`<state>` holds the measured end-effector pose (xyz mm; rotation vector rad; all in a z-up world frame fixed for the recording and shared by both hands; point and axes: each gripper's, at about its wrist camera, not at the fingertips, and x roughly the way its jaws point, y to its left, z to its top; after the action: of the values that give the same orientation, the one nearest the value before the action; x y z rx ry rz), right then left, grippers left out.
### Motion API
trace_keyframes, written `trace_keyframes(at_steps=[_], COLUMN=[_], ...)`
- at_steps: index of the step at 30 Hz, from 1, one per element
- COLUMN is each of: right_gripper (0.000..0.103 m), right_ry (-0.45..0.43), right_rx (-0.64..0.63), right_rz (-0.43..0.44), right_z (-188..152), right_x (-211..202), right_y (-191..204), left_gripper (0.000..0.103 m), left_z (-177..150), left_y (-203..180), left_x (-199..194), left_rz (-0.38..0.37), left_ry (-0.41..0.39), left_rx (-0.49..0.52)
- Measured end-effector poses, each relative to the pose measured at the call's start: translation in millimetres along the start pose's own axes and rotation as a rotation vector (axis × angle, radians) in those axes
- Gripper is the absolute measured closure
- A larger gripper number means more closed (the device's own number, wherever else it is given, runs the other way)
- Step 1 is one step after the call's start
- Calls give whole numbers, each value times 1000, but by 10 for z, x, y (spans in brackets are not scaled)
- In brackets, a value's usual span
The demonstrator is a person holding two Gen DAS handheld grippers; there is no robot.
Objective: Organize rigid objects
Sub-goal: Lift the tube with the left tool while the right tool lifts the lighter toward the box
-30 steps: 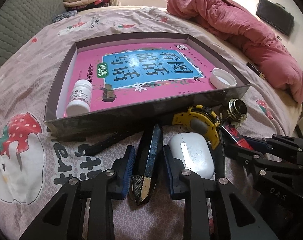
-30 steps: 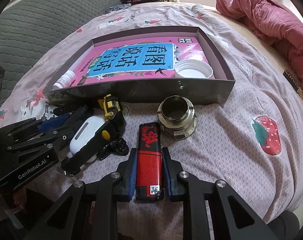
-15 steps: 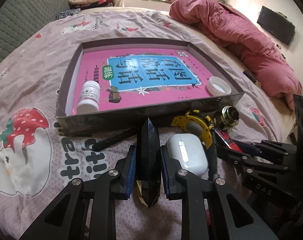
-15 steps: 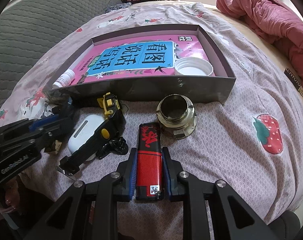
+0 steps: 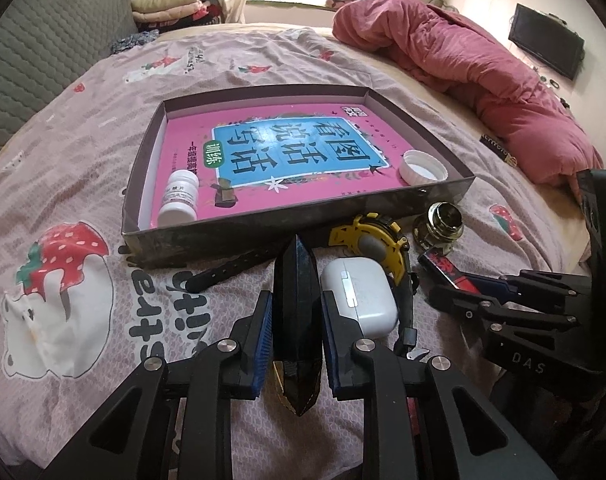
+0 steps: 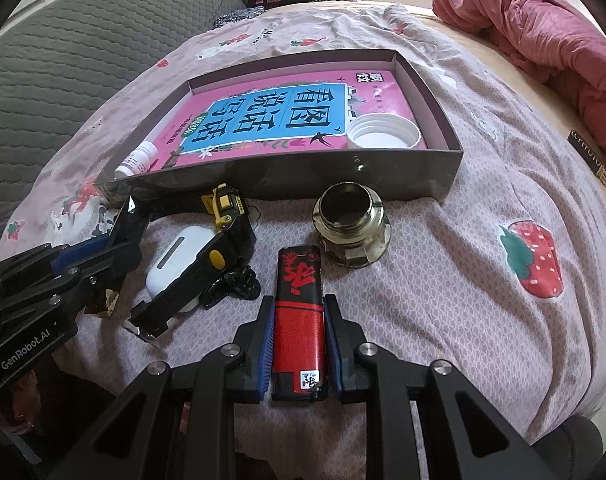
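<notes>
While both sets of fingers pinch narrow loads, the left gripper (image 5: 297, 334) holding the dark crystal (image 5: 296, 312) and the right gripper (image 6: 297, 346) the red lighter (image 6: 299, 320), either may slip short of the box (image 5: 263, 224).

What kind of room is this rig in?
Most likely a bedroom: the work surface is a bed with a strawberry-print sheet, a bunched pink duvet lies on it, and folded clothes are stacked by the window.
</notes>
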<state>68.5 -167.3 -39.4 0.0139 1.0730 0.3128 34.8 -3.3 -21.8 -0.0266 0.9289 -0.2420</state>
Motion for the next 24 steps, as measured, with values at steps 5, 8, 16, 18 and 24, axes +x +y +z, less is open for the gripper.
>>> trace_keyframes(at_steps=[5, 8, 16, 18, 24], right_gripper=[80, 80, 80, 80, 80], right_ry=[-2, -4, -39, -55, -102], right_rx=[-2, -1, -17, -26, -22], right_rz=[9, 15, 54, 64, 83], right_z=[-24, -34, -41, -36, -4], right_x=[-49, -75, -228, -275, -383], right_y=[4, 8, 76, 112, 125], left_gripper=[80, 80, 80, 80, 80], left_z=[-20, -25, -25, -19, -19], left_y=[-21, -32, -49, -47, -34], left_x=[-36, -60, -133, -152, -179], left_rz=[14, 18, 33, 34, 28], left_ry=[-5, -11, -31, -37, -39], left_rx=[8, 11, 21, 20, 1])
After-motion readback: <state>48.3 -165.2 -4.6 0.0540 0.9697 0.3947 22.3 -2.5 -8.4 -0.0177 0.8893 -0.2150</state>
